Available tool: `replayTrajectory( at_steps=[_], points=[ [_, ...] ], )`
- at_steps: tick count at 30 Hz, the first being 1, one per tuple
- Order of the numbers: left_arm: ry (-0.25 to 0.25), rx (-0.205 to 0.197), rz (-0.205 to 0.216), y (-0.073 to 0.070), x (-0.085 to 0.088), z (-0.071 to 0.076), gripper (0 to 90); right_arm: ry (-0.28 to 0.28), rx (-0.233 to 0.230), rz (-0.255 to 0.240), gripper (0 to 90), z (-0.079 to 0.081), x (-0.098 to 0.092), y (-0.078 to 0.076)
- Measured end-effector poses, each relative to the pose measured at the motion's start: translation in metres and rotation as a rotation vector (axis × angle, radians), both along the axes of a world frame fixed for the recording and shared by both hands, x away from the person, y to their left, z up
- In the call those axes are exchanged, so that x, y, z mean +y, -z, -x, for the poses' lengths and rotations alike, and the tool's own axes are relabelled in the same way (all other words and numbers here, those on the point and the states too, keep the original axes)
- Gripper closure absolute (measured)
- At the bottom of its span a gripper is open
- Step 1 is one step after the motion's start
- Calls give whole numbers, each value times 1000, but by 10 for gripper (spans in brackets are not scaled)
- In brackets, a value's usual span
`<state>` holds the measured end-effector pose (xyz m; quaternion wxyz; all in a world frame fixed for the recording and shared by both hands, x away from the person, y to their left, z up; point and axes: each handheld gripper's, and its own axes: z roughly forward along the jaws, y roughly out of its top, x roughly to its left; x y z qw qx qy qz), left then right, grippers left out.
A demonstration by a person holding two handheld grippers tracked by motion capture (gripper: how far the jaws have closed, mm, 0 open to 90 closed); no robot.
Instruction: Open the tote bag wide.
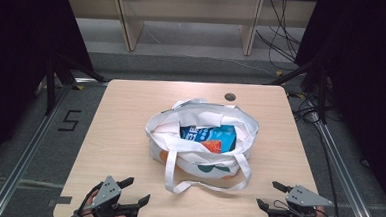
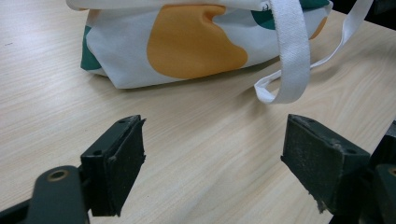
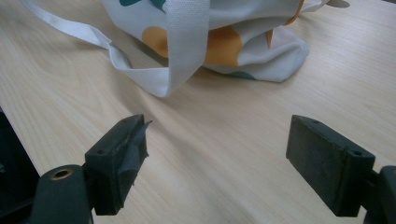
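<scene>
High view: your bag sits mid-desk, a blue packet inside, its print unreadable. Left claw and right claw gape empty, nearer you than the bag.

You have a light wooden table in the middle of the frame, with a round hole near its upper right edge. A white tote bag sits at its centre, straps trailing toward the lower edge.
</scene>
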<state>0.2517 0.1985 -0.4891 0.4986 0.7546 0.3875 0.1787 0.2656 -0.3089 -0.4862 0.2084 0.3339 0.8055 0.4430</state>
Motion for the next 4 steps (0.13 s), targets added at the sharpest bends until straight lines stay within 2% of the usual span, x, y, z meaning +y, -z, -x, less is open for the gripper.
replayTrajectory(
  at_steps=[1, 2, 3, 4],
  points=[
    [-1, 2, 5, 0, 0, 0, 202, 0, -1, -1, 211, 0, 0, 0],
    [0, 1, -1, 0, 0, 0, 201, 13, 21, -14, 212, 2, 1, 0],
    [4, 3, -15, 0, 1, 0, 201, 5, 5, -6, 212, 1, 0, 0],
    [1, 3, 3, 1, 0, -1, 201, 5, 8, -12, 212, 1, 0, 0]
  ],
)
